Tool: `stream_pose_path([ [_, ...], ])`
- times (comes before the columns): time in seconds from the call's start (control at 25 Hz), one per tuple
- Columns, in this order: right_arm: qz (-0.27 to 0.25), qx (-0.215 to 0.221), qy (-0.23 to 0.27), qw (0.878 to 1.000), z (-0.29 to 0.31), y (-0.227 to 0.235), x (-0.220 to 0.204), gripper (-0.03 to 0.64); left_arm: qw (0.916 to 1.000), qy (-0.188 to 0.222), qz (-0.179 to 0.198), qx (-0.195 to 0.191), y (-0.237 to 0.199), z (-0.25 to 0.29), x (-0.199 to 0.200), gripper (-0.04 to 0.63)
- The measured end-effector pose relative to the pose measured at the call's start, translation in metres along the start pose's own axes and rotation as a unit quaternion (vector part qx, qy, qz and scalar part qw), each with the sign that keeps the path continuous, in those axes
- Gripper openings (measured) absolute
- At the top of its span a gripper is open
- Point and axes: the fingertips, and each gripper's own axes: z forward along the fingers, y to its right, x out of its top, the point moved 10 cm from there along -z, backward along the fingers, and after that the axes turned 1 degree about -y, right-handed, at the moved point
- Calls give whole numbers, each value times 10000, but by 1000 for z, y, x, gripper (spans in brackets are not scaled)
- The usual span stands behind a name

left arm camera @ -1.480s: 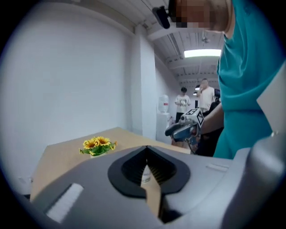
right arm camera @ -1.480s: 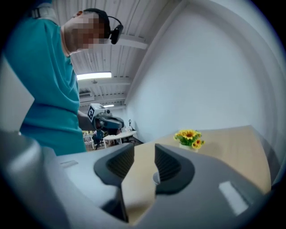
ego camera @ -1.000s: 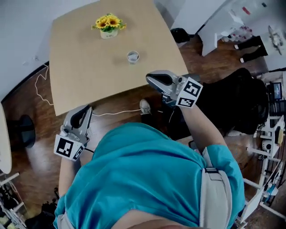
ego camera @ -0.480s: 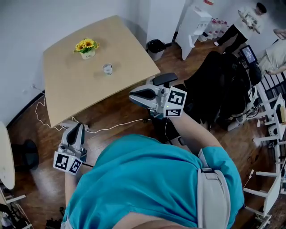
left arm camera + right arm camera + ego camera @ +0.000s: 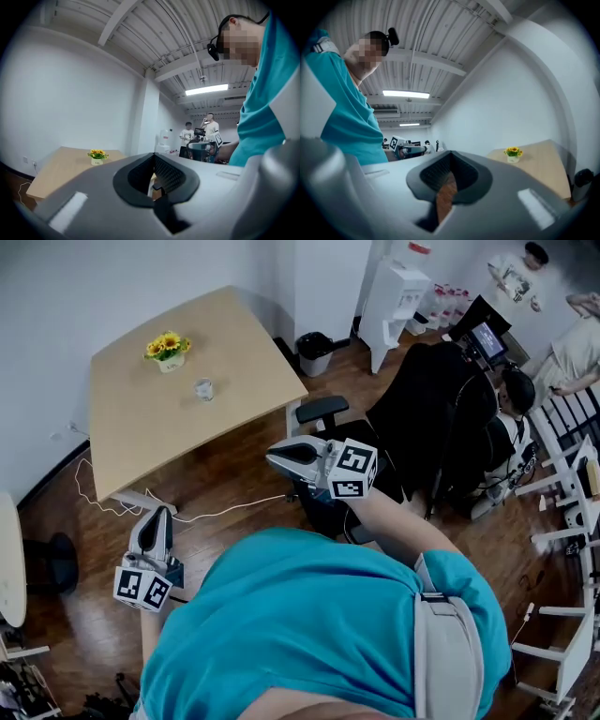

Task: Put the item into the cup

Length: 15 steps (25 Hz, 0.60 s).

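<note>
Wooden floor (image 5: 234, 486) is under the person (image 5: 309, 615); the desk (image 5: 131, 427) stands well ahead. The left hand-held gripper (image 5: 157, 514) is closed on nothing. Far ahead of it stand a flower pot (image 5: 167, 348) and the cup (image 5: 204, 388). The right hand-held gripper (image 5: 274, 454) is closed, empty too. Nothing to put in shows, so the task may stall, I think.

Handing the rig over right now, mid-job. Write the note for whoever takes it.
Left gripper: shut, nothing between the jaws, low over the wooden floor.
Right gripper: shut, nothing held, also off the table.
Cup: upright on the table, near the pot of yellow flowers.
Item: not visible in any view; the cup is too small to tell whether anything is in it.
Done: nothing that shows.
Left: step up to the table, find the item, grip it and drop it into the cup.
</note>
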Motion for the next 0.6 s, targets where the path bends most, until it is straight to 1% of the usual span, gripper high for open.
stream_pose_path([
  [0.08,-24,-40,19,10000,3,-4,0,0,9999,43,-57,73,-4,-9,0,3],
  [0.16,67,-90,71,9999,7,-7,-2,0,9999,46,-62,85,-7,-15,1,3],
  [0.28,131,-145,70,9998,15,-11,-4,0,10000,39,54,41,-13,-22,3,3],
  [0.6,-17,-173,-28,9998,25,-26,-2,0,9999,92,62,-119,-19,-31,3,3],
])
